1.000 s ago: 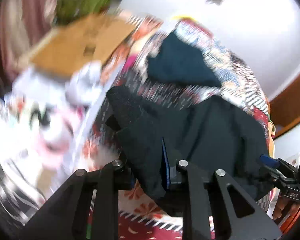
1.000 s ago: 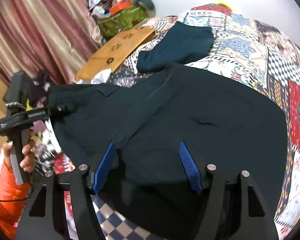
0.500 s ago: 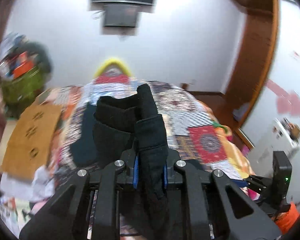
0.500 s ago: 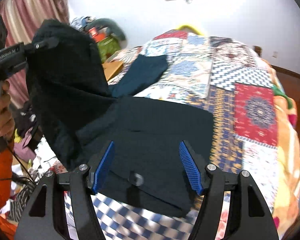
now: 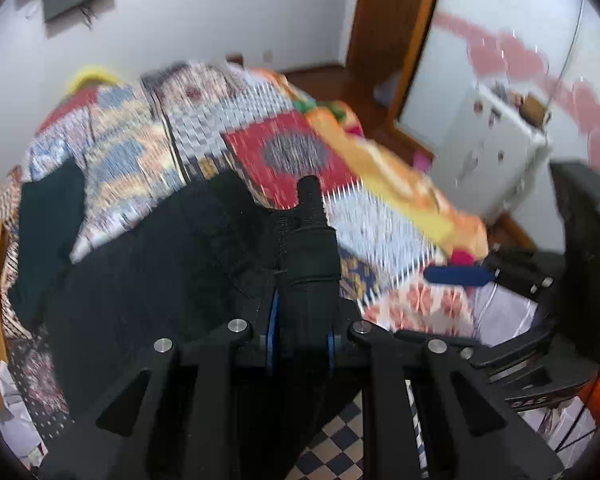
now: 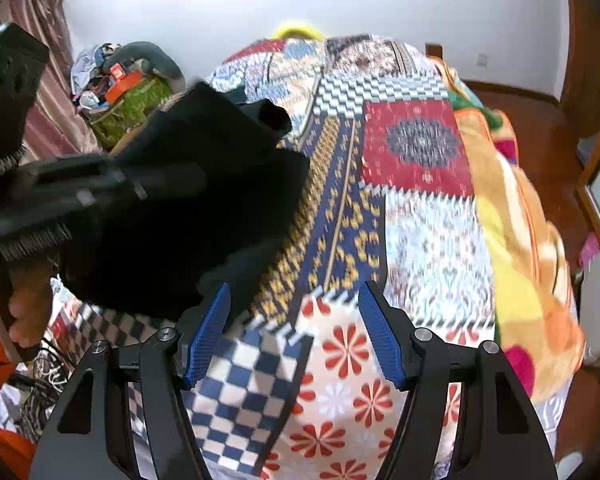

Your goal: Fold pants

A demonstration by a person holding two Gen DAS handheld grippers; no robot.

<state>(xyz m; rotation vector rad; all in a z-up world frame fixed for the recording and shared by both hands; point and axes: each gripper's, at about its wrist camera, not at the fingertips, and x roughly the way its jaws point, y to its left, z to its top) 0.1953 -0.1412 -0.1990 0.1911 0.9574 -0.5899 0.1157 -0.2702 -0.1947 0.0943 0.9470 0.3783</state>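
Note:
The black pants (image 5: 140, 280) lie bunched on the patchwork quilt (image 5: 288, 152), and one end is lifted. My left gripper (image 5: 302, 316) is shut on a thick fold of that black cloth, which sticks up between the blue pads. In the right wrist view the lifted pants (image 6: 188, 200) hang at the left from the blurred left gripper (image 6: 100, 192), with a hand (image 6: 24, 308) below it. My right gripper (image 6: 296, 336) stands open over the bare quilt (image 6: 416, 148), nothing between its fingers, just right of the cloth's edge. Its blue pad (image 5: 456, 276) shows at the right of the left wrist view.
A dark teal garment (image 5: 48, 220) lies on the bed's far left. An orange and yellow blanket (image 6: 520, 240) runs along the bed's right edge. A green bag of clutter (image 6: 128, 96) and a curtain (image 6: 48, 120) stand left of the bed, a white cabinet (image 5: 500, 160) to the right.
The left gripper has swung to the right and rolled, carrying the pants' end up and across the bed. The right gripper has shifted right, from over the pants to over bare quilt.

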